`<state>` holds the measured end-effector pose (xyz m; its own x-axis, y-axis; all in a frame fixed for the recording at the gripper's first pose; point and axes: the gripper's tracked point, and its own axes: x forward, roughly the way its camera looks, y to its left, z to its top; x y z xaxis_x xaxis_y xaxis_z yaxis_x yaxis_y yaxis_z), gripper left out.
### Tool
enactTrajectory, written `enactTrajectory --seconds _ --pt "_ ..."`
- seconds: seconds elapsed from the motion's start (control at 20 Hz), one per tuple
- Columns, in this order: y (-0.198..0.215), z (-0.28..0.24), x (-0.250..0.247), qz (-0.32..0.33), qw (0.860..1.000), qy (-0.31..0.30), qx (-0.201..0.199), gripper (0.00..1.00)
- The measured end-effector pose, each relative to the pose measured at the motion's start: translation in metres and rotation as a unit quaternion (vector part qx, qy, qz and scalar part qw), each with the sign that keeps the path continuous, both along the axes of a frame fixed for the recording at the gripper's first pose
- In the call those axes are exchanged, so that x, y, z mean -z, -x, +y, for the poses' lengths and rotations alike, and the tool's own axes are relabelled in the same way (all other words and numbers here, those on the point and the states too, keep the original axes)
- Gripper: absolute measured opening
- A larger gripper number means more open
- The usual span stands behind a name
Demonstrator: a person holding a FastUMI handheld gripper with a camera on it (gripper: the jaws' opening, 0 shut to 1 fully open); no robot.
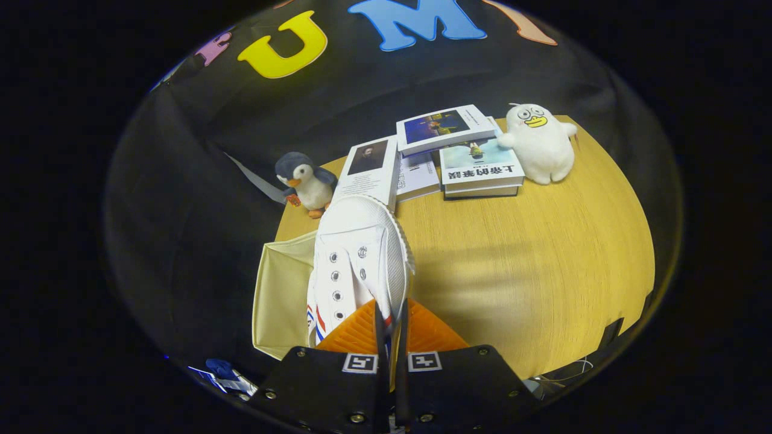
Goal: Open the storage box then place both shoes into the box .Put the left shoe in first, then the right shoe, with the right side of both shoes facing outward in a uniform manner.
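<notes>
A white canvas shoe (356, 259) with metal eyelets and red and blue stripes on its side hangs from my gripper (391, 322), toe pointing away from me. Both fingers are pinched together on the shoe's upper edge near the heel. The shoe is held above the left part of a round wooden table (531, 265). Below it and to its left is the cream fabric storage box (280, 295), its open side showing a pale inner wall. The shoe's far side and sole are hidden from me.
Beyond the shoe sit a grey and white penguin plush (306, 181), several stacked books (449, 154) and a white duck-billed plush (540, 144). The table's rounded edge falls away on the right. A blue and white object (223, 372) lies low beside the box.
</notes>
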<state>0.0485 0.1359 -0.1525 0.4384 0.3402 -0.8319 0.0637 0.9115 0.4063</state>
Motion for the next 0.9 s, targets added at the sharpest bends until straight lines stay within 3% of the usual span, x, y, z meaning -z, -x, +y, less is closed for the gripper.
enactTrajectory --seconds 0.4,0.9 --pt "-0.012 0.071 0.003 -0.009 0.999 0.001 -0.037 0.04" --pt "-0.006 0.125 0.048 0.020 0.996 0.035 -0.073 0.04"
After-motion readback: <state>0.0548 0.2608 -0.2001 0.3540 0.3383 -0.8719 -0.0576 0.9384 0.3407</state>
